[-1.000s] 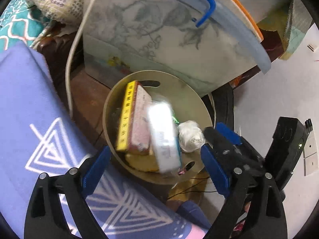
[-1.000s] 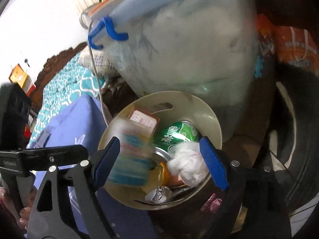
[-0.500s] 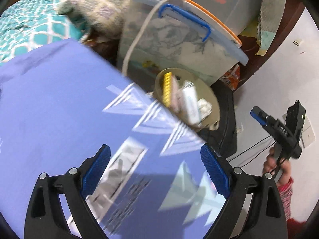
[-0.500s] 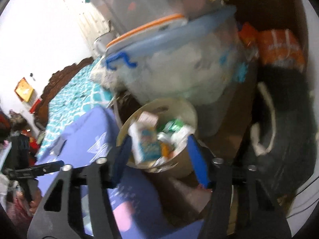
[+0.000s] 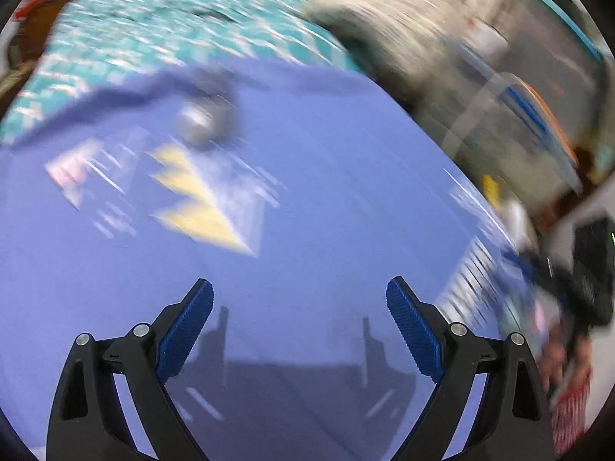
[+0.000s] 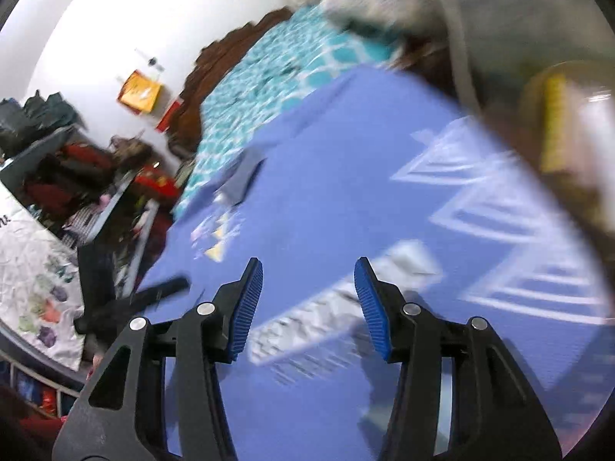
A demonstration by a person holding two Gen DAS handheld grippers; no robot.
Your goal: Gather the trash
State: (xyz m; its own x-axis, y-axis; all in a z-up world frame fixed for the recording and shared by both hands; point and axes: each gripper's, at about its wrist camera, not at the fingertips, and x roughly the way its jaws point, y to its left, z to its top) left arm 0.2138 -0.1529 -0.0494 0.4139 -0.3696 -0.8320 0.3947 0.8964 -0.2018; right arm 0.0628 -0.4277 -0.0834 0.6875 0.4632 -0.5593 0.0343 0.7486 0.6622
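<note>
**Loose trash on the blue blanket — handling notes**

Item 1 — flat printed wrapper (image 6: 338, 307). Lies on the blue blanket (image 6: 365, 199) directly ahead of the right gripper (image 6: 307, 303), partly between and just beyond its fingertips. Blurred; appears white-grey with dark print, thin and sheet-like. Judged very light, limp, likely crinkly film or paper, lying flush on soft cloth. Best taken by a raised edge or corner; a pinch straight down risks catching the blanket with it.

Item 2 — small grey crumpled lump (image 5: 200, 126). Sits on the blanket well ahead of the left gripper (image 5: 300, 315), up and to its left, near the far fold. Too smeared to name the material; judged light and compressible, so a grip across its middle should do.

Receptacle — round beige bin (image 6: 569, 126). Off to the upper right of the right gripper, past the blanket's edge, already holding a yellow-edged box (image 6: 553, 123) and other refuse.

Tools. Left gripper: fingers spread wide, nothing between them, low over bare blanket. Right gripper: fingers parted to a moderate gap, holding nothing.

Surroundings. Teal patterned bedspread (image 5: 161, 27) beyond the blanket; both views heavily motion-blurred, so fine detail is uncertain
</note>
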